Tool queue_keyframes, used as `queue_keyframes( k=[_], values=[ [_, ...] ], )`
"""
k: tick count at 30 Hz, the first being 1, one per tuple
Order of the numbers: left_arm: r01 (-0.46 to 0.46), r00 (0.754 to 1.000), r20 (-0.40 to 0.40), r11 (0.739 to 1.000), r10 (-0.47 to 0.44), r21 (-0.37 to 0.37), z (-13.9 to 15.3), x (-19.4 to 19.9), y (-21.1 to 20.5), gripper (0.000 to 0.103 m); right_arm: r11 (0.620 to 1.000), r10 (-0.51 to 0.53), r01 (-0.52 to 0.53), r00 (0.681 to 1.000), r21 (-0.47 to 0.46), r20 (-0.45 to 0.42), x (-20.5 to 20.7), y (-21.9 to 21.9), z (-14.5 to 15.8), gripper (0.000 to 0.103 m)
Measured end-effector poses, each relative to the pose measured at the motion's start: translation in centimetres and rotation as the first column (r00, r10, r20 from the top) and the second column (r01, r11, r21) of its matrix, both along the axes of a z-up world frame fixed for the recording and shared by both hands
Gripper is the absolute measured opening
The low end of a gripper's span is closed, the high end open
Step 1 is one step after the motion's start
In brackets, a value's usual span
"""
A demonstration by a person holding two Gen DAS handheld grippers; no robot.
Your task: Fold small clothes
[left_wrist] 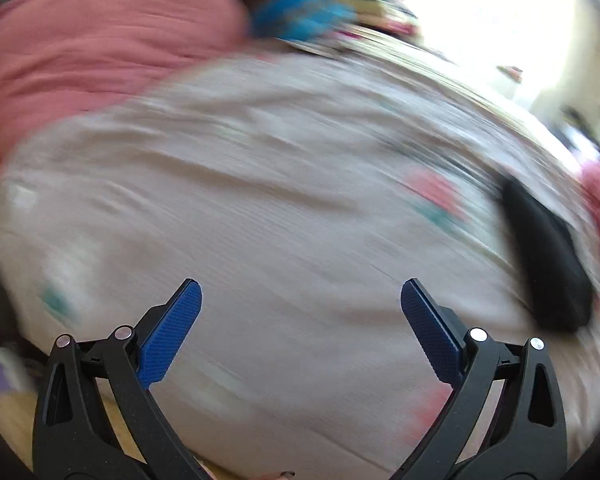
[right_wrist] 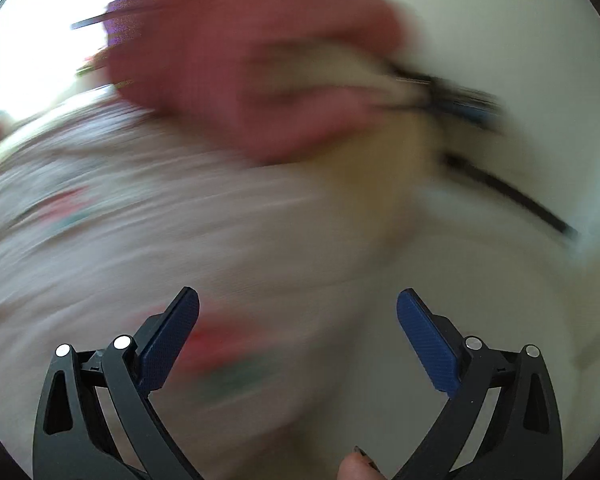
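Pale printed bedcover (left_wrist: pixel 260 200) under pink cloth (left_wrist: pixel 100 40), no legible writing; left gripper (left_wrist: pixel 300 300) and right gripper (right_wrist: pixel 298 308) both wide, empty

The left gripper (left_wrist: pixel 300 298) is spread wide, its two blue-padded fingers (left_wrist: pixel 172 332) angled outward like a V with nothing between them. The black arms behind the pads stand sharp in its camera's view. The right gripper (right_wrist: pixel 298 306) is the same: jaws parted wide, blue pads (right_wrist: pixel 428 344) facing each other across an empty gap, gripping nothing. At the bottom edge of the right wrist view, a fingertip (right_wrist: pixel 354 466) of the person's hand pokes into sight between the gripper's arms, with a dark-painted nail. At the bottom of the left wrist view a sliver of what may be a finger shows too, too small to tell.
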State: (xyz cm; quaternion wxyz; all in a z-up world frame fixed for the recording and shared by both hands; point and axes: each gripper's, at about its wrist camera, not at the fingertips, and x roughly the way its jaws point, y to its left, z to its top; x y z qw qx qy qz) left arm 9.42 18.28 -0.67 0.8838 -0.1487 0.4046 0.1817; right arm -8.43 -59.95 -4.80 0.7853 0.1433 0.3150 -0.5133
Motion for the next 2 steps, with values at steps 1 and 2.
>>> queue_keyframes(
  k=[1, 2],
  values=[
    [-0.091, 0.996, -0.006, 0.995, 0.091, 0.030, 0.1, 0.7, 3.5, 0.094, 0.996, -0.089, 0.089, 0.996, -0.003, -0.019, -1.4, -2.8, -0.4, 0.098],
    [-0.146, 0.989, -0.008, 0.989, 0.146, 0.035, 0.2, 1.2, 5.8, 0.094, 0.975, -0.219, 0.220, 0.974, 0.014, -0.047, -3.5, -6.7, -1.2, 0.099]
  ],
)
